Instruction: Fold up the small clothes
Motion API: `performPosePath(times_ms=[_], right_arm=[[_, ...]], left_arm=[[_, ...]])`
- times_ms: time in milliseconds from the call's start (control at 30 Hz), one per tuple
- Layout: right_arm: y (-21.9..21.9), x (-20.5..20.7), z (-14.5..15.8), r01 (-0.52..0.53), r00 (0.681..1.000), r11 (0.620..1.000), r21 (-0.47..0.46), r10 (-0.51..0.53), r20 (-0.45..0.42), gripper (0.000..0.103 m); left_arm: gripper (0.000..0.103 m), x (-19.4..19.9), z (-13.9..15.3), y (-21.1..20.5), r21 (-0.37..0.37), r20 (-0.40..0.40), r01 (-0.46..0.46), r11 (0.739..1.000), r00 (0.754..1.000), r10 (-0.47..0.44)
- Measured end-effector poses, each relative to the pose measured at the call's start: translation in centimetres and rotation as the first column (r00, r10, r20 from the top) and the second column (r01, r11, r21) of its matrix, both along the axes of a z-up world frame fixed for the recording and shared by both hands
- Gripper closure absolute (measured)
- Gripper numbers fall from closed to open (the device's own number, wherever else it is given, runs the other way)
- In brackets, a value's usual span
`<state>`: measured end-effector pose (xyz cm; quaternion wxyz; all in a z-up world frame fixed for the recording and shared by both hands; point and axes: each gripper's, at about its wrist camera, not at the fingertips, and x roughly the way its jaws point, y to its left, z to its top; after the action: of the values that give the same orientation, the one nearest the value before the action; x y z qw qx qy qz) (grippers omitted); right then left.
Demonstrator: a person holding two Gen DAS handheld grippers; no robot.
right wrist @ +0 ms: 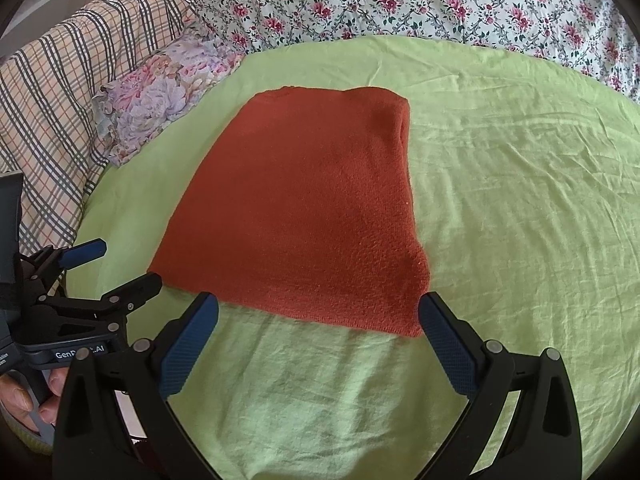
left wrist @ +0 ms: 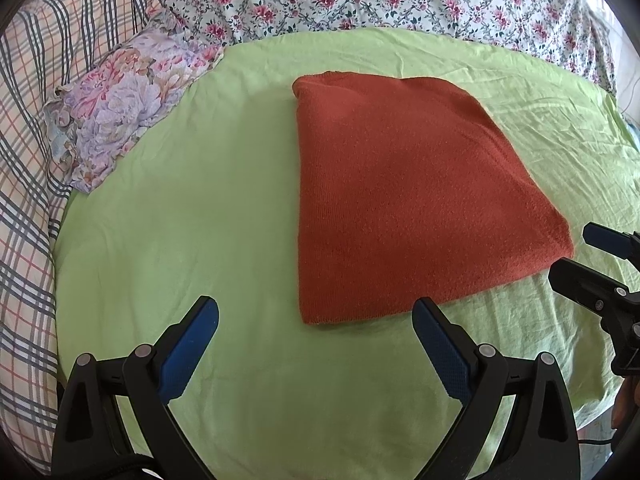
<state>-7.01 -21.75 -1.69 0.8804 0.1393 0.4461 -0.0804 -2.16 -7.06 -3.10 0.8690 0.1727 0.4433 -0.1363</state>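
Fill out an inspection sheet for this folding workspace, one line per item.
Surface: wrinkled green sheet spread over a bed.
Job's things: one red knit garment, folded flat on the sheet.
Clutter: floral pillow at the sheet's far left edge.
Grippers: left gripper open, empty, near the garment's near edge; right gripper open, empty, at the same edge.
Cables: thin dark cable low beside the right gripper.
Surroundings: plaid bedding to the left, rose-print cover behind.
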Motion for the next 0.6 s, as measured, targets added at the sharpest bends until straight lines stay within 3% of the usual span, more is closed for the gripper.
performPosePath(times_ms=[600], right_arm=[[0.27,0.0,-0.2,-0.003,1.0,1.0,0.006,0.003,-0.005,0.003]], left_arm=[[0.005,-0.24,0.05,0.11,-0.005,-0.003,-0.003,1.0,1.0,0.002]])
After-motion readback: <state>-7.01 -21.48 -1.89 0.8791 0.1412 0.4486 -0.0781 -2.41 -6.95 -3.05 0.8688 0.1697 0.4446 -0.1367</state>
